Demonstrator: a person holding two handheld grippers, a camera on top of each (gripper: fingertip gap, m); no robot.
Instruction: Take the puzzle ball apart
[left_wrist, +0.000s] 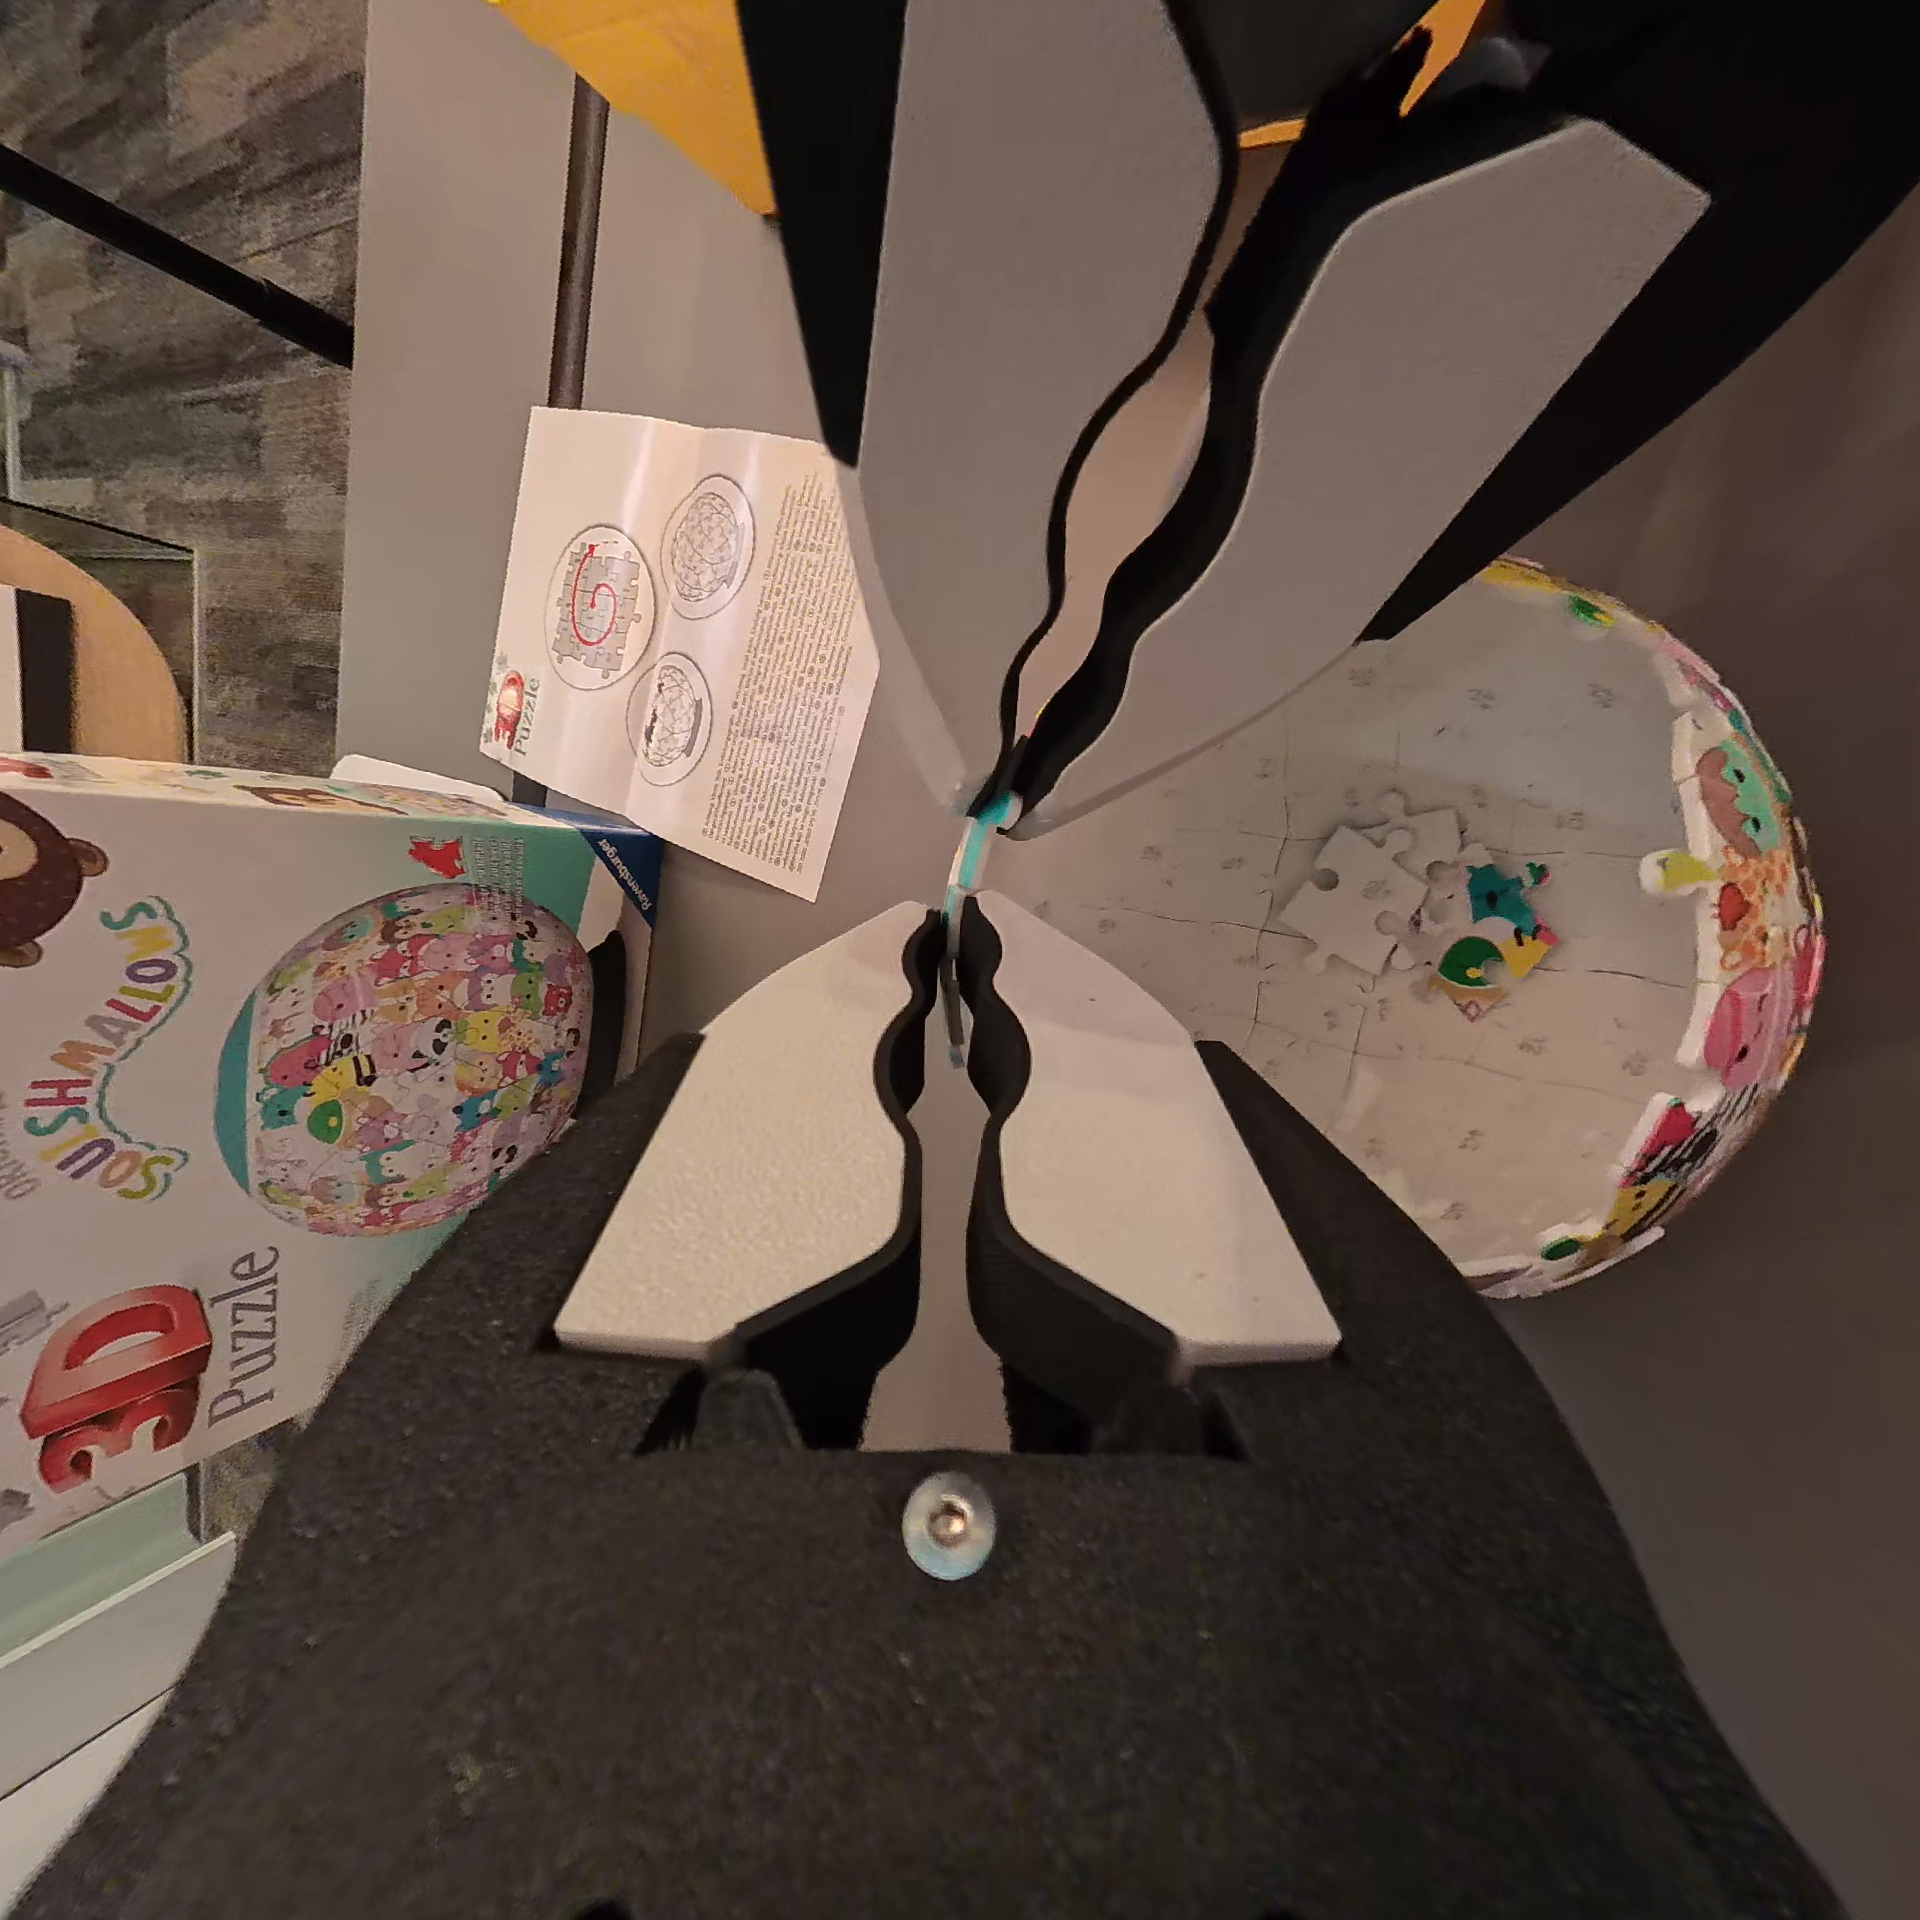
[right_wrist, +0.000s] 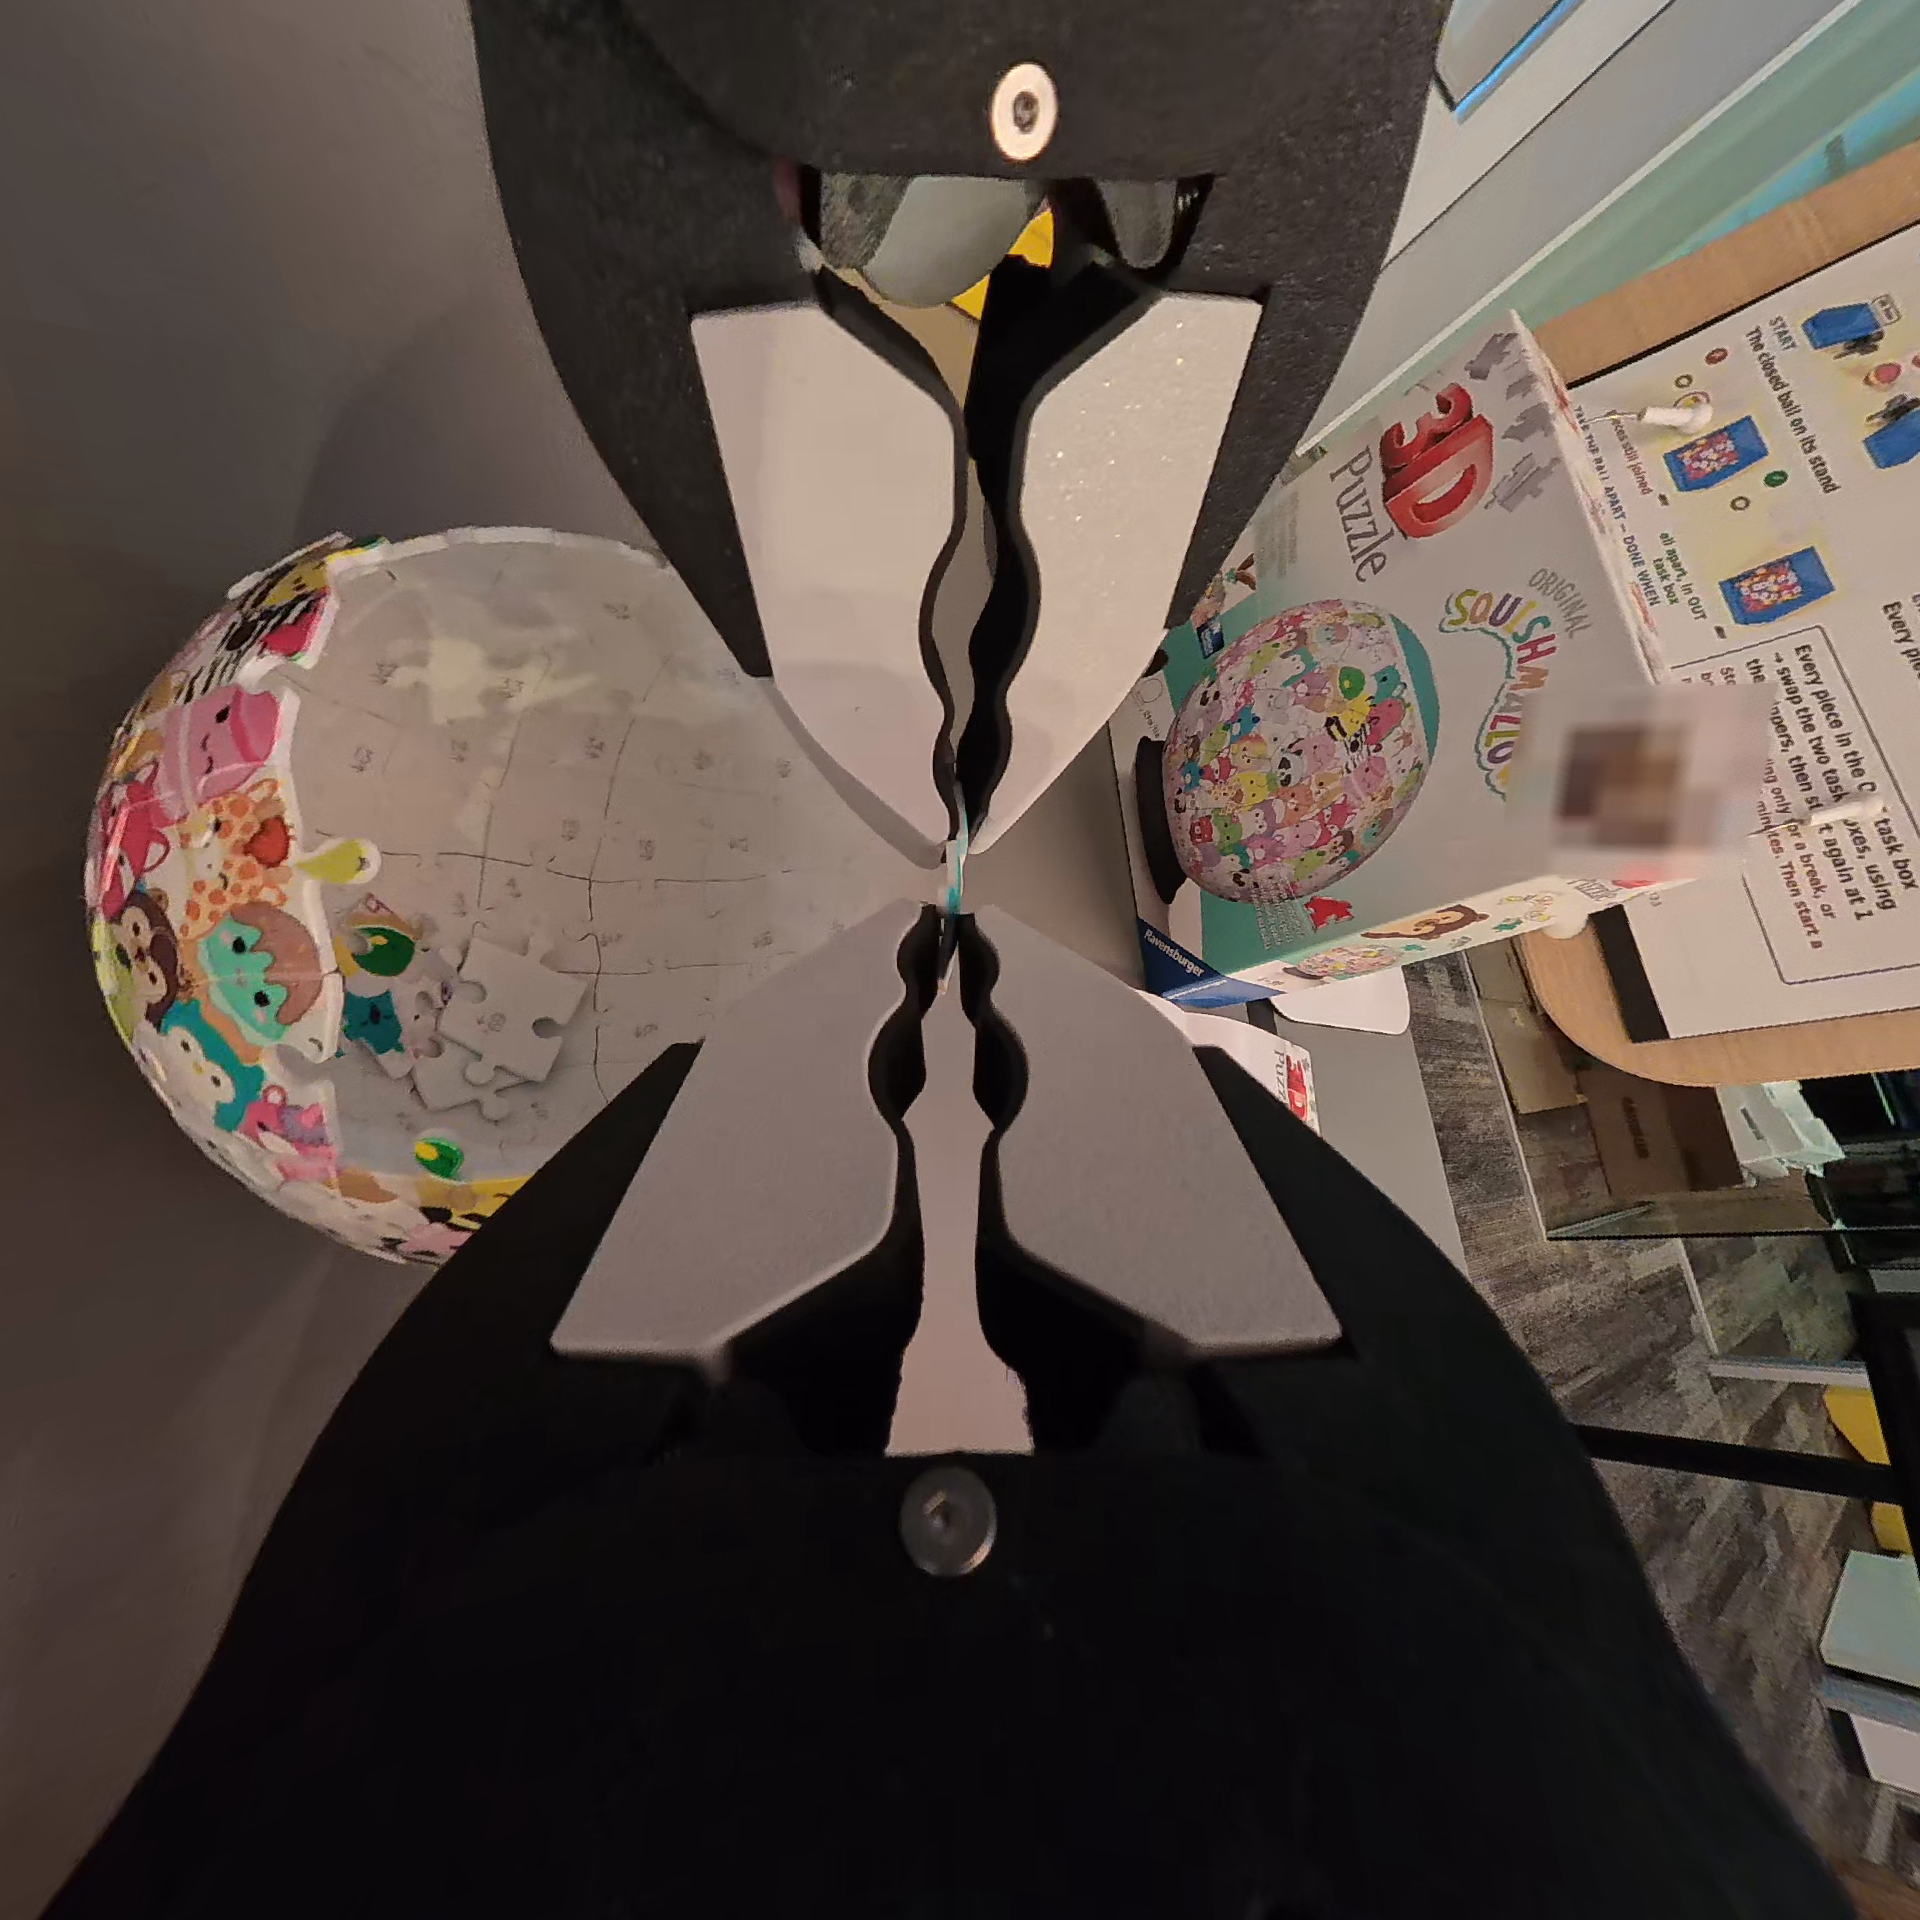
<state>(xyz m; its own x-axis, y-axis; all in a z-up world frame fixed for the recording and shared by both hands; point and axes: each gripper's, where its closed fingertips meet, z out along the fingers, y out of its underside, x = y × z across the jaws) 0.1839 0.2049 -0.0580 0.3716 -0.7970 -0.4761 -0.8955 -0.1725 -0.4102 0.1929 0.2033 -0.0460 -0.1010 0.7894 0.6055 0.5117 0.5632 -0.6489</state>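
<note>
Left wrist view: the left gripper (left_wrist: 951, 935) and right gripper (left_wrist: 992, 805) both pinch one small joined teal strip (left_wrist: 968, 854), edge-on. The opened puzzle ball (left_wrist: 1403, 935) lies right.

Right wrist view: right gripper (right_wrist: 945, 935) nips the strip; twisting gently apart should unlock it.

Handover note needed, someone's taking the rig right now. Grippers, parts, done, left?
Left gripper: shut on one end of the joined puzzle pieces.
Right gripper: shut on the other end of them; the two grippers face each other tip to tip, above the table.
Half-open puzzle ball: lies on the grey table, a few loose pieces inside it.
Puzzle box and instruction sheet: beside the ball.
Done: upper part of the ball is off.
Left: separate the held pieces, then take apart the remaining shell.
</note>
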